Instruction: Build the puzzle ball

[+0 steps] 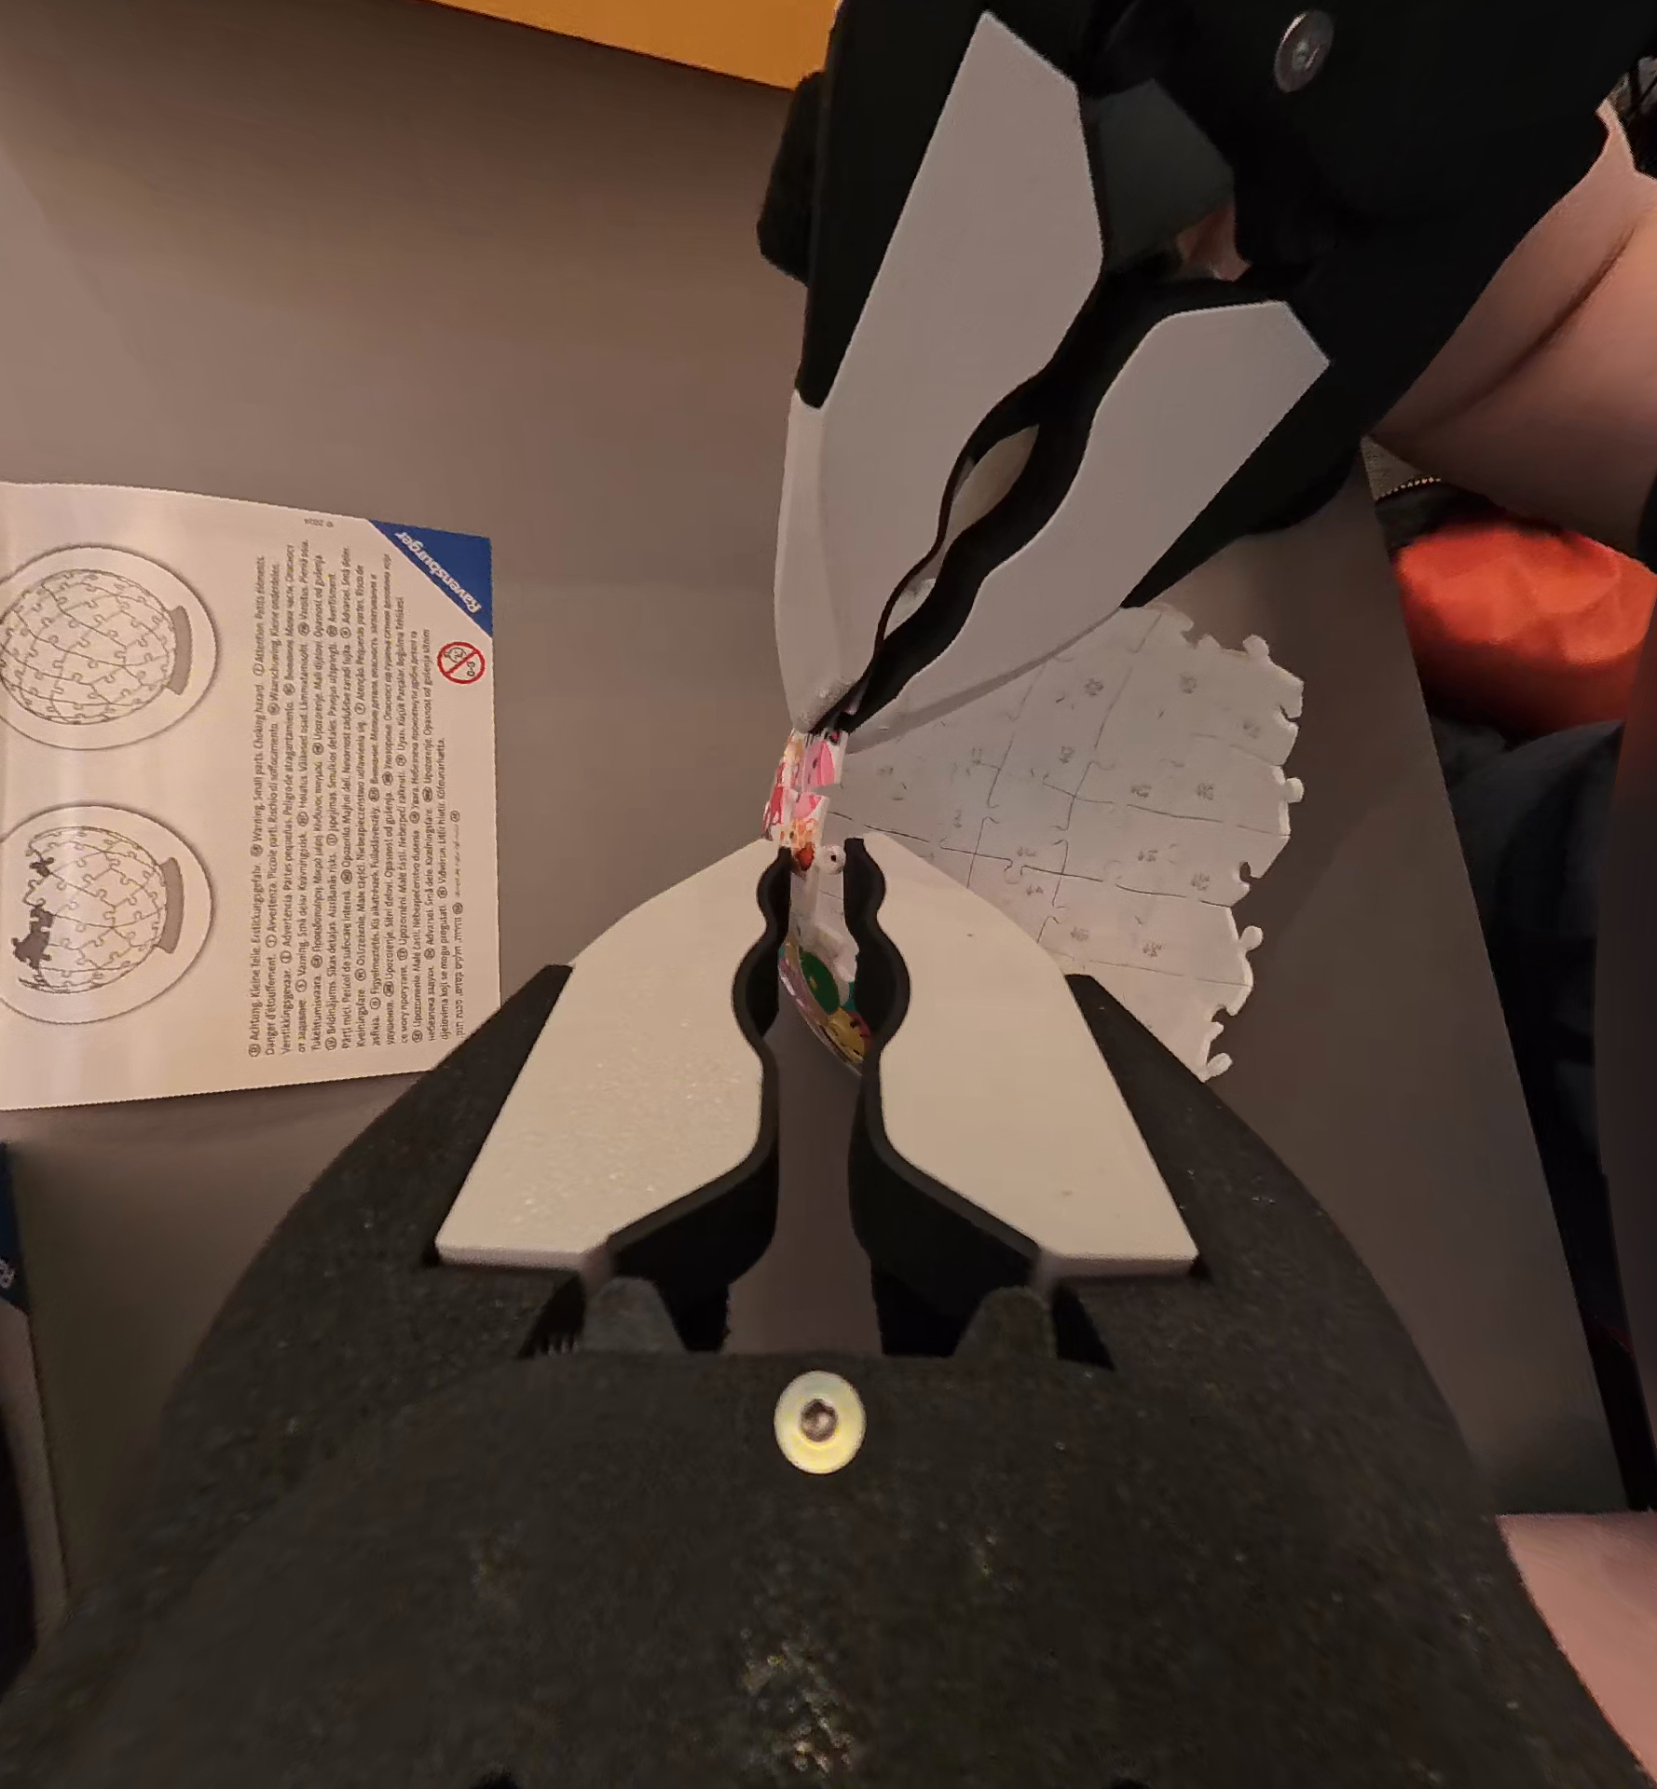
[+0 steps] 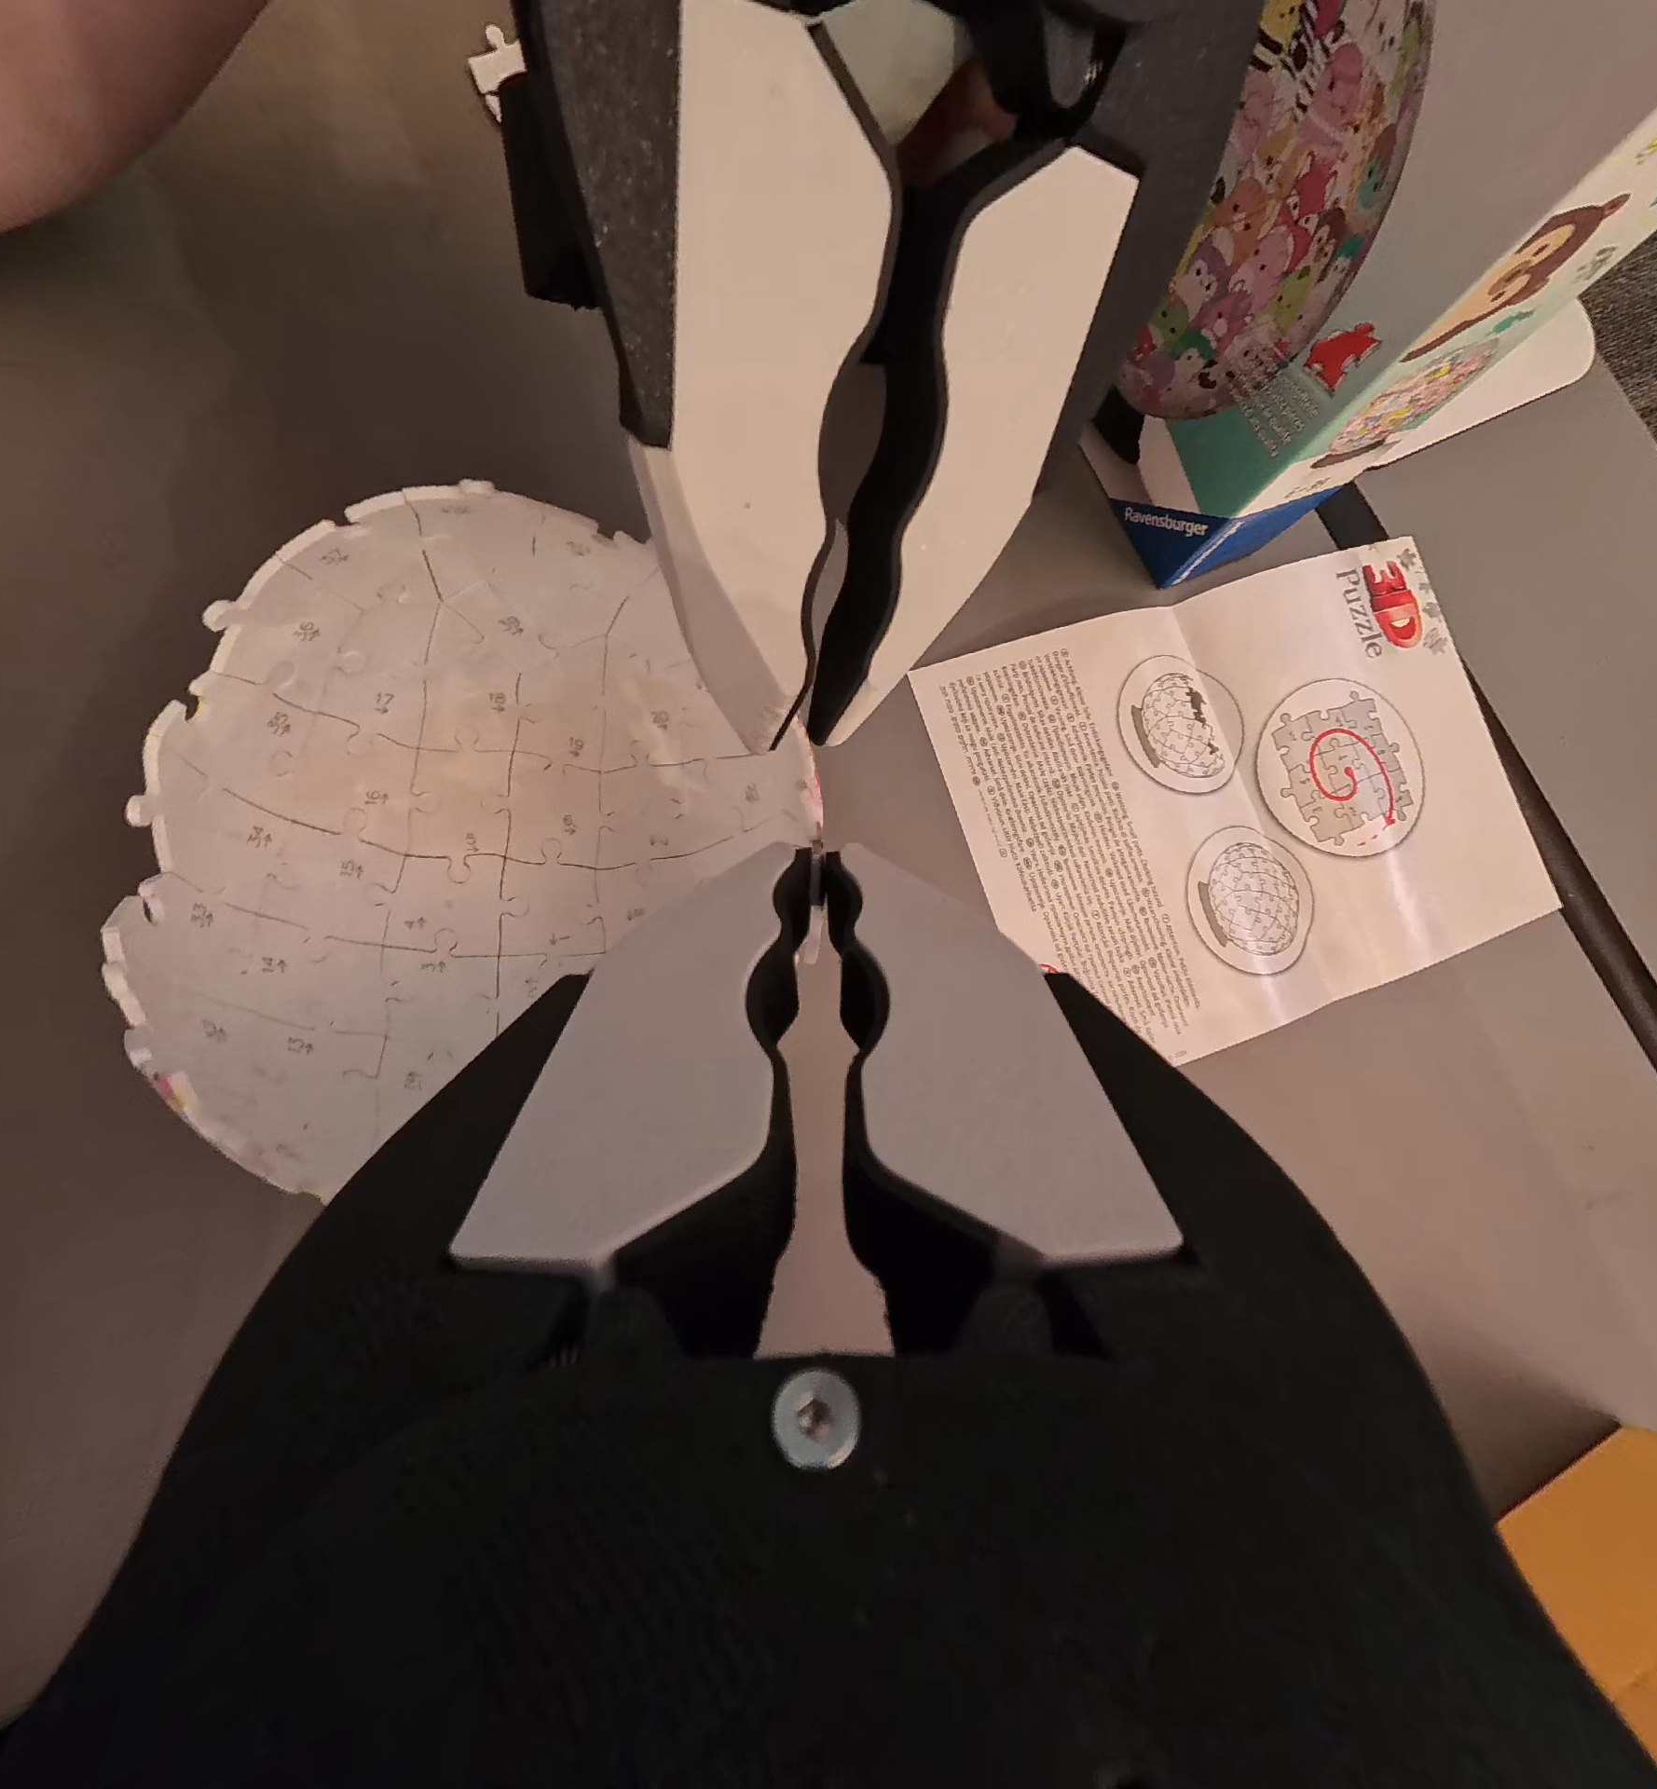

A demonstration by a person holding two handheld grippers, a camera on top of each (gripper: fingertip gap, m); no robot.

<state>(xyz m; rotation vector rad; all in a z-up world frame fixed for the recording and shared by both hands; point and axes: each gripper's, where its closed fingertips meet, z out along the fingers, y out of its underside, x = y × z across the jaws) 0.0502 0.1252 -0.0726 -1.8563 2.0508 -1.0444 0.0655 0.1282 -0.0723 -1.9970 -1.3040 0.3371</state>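
Note:
A partly built puzzle ball shell, white and numbered inside, is held above the grey table; it also shows in the left wrist view. My left gripper is shut on the shell's rim, with the colourful outer side between its fingers. My right gripper is shut on a thin puzzle piece, seen edge-on. The two grippers meet tip to tip at the rim. In the left wrist view the right gripper comes down from above and holds the colourful piece against the rim. The left gripper enters the right wrist view from above.
A folded instruction leaflet lies flat on the table, also in the left wrist view. The puzzle box stands at the far right, near the table's edge. A person's arm is behind the right gripper. Left and right tips are no more than a few centimetres apart.

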